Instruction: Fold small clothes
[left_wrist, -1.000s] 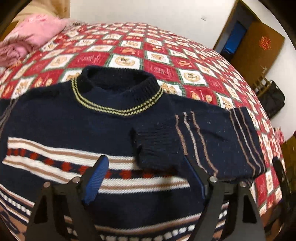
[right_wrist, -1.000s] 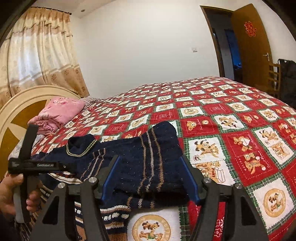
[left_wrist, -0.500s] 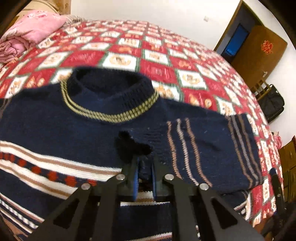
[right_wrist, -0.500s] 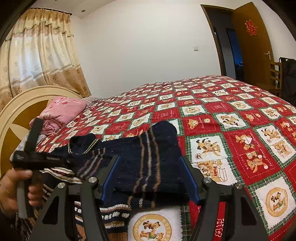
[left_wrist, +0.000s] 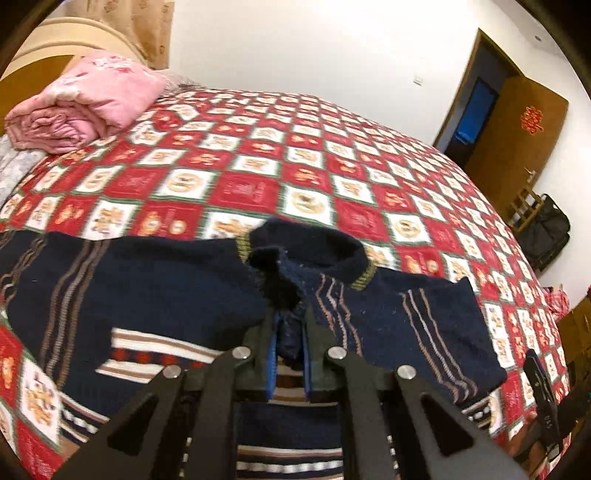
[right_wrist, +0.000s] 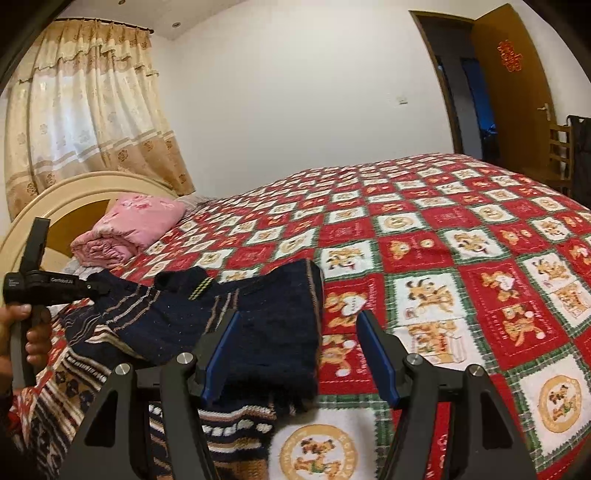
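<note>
The left gripper (left_wrist: 289, 354) had its fingers (left_wrist: 271, 360) clamped on the ribbed cuff (left_wrist: 275, 286) of the navy sweater's (left_wrist: 147, 288) sleeve, the knit bunched between the blue pads. The cuff was held raised in front of the collar (left_wrist: 325, 242), apparently so the sleeve could be drawn across the chest without dragging the body of the garment. The right gripper (right_wrist: 301, 354) hovered with its fingers (right_wrist: 218, 350) spread apart and nothing between them, low over the folded shoulder edge (right_wrist: 291, 314) of the sweater, probably placed there to pin or steady that side while the other hand pulled.

The sweater lay front up on the bed, spread over the red-and-white cartoon quilt (left_wrist: 332, 177), its patterned hem toward the person and its collar toward the far side. The other sleeve (left_wrist: 48, 266) stretched out flat to the left. A folded pink blanket (left_wrist: 88, 103) sat well apart by the headboard (right_wrist: 74, 195), clear of the working area. Judging from this, the fold was at an early stage, with the sleeves being dealt with first.
</note>
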